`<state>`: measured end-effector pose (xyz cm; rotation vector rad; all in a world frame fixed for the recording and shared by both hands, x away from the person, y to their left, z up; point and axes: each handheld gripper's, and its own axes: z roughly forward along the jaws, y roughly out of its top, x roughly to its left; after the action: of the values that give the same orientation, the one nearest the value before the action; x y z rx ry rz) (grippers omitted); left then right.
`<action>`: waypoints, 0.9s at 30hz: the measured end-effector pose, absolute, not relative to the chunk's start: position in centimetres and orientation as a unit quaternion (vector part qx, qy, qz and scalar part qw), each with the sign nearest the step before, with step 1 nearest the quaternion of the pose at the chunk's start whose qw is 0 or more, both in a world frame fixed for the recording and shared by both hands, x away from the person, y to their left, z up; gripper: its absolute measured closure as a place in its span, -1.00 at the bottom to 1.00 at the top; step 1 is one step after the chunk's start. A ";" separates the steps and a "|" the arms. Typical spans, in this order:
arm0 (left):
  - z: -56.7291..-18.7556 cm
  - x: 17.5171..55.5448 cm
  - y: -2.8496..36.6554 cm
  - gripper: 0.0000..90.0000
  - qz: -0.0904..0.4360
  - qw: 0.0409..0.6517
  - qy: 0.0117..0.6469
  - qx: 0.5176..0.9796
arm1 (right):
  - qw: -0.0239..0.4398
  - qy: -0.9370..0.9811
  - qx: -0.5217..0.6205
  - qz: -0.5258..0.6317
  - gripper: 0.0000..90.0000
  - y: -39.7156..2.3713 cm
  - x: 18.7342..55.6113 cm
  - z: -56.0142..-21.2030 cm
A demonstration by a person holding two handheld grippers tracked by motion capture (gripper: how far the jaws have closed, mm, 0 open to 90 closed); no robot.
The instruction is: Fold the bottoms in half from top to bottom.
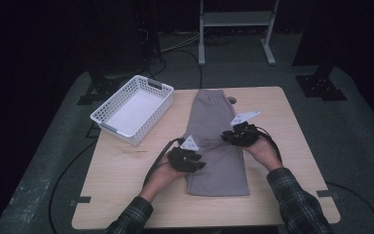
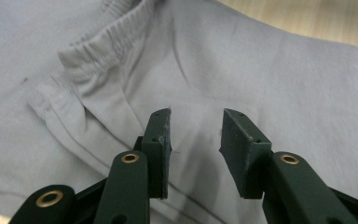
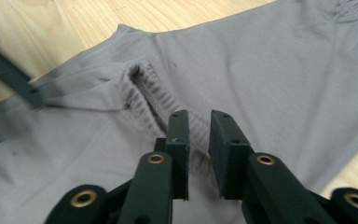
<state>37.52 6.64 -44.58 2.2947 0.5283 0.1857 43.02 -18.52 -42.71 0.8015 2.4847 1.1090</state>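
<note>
Folding work: a pair of grey trousers point(image 1: 217, 141) lies flat on the wooden table point(image 1: 126, 170), and both grippers hang over its middle; my guess is a fold is in hand.
Long axis: the trousers run away from the person, from the near edge by the forearms toward the far edge of the table, doubled lengthwise into a narrow strip.
Key relation: the gathered elastic waistband point(image 3: 156, 95) lies in the middle of the cloth, straight ahead of and just under the right gripper's jaws, so that hand is the nearer one for taking it.
Right gripper point(image 3: 198, 123): over the right edge of the strip; jaws parted by a narrow gap, the waistband ridge running beneath the gap, pads not pressing on it as far as I can see.
Left gripper point(image 2: 196, 123): over the left edge, a little nearer the person; jaws stand apart with bare cloth showing between them, nothing pinched. The waistband point(image 2: 98, 44) lies ahead and off to one side of its tips.
Hands: the left hand point(image 1: 163, 175) and right hand point(image 1: 265, 151) come in from the near side, sleeves in plaid.
Around: a white basket point(image 1: 108, 117) sits at the far left of the table, well apart from the trousers, its floor bare.
In the way: nothing lies between either gripper and the cloth; the trailing cables point(image 1: 158, 156) lie beside the left hand, off the fabric.
</note>
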 end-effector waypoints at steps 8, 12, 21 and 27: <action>-44.4 36.7 6.7 0.21 0.074 0.375 0.200 0.902 | 0.128 0.866 0.274 0.398 0.46 -20.7 40.4 -42.8; -44.2 35.4 7.6 0.12 0.078 0.372 0.190 0.905 | 0.114 0.871 0.263 0.399 0.35 -21.8 38.3 -43.2; -43.7 32.0 9.2 0.15 0.072 0.383 0.165 0.906 | 0.079 0.890 0.218 0.393 0.32 -22.7 33.7 -44.1; -44.0 29.8 9.5 0.19 0.064 0.387 0.141 0.909 | 0.047 0.905 0.188 0.379 0.30 -23.2 31.0 -45.3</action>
<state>29.80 9.48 -43.97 2.3140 0.3583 0.1637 31.02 -23.15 -45.25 0.5725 2.7615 1.1571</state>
